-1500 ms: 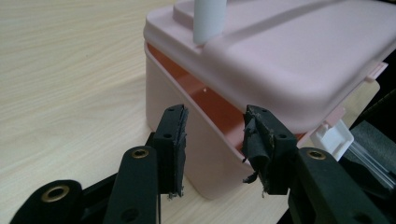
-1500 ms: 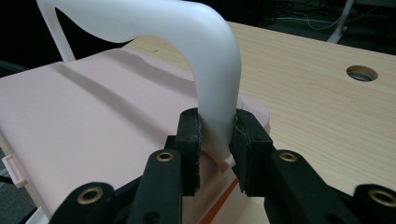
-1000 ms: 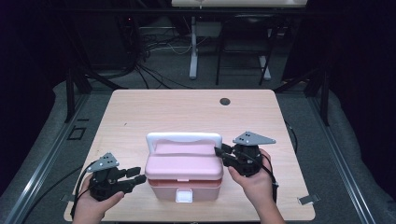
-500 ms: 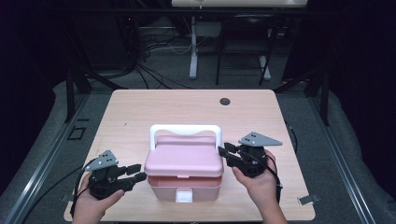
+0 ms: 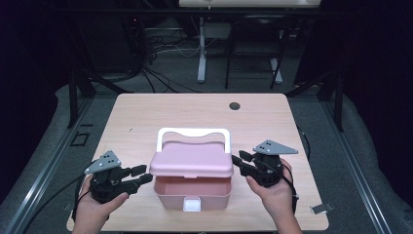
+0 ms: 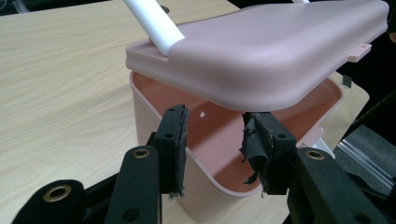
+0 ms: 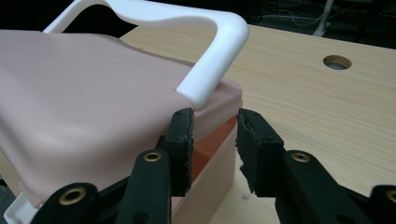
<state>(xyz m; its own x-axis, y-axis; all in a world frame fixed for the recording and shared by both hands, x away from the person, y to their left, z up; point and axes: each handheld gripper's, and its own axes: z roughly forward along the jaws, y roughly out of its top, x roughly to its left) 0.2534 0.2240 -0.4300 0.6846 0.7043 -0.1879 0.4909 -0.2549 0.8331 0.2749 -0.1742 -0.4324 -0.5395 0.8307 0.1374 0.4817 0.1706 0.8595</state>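
- Pink plastic box (image 5: 191, 189) with a white handle (image 5: 193, 132) sat on the wooden desk (image 5: 146, 117), lid half-raised, between both fingers.
- Left gripper (image 5: 138, 174) was released beside it.
- Right gripper (image 5: 237, 161) had just been opening, empty, at the lid's edge.

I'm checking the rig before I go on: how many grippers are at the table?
2. The left gripper is beside the left end of the pink box; the right gripper is at the right edge of its half-raised lid.
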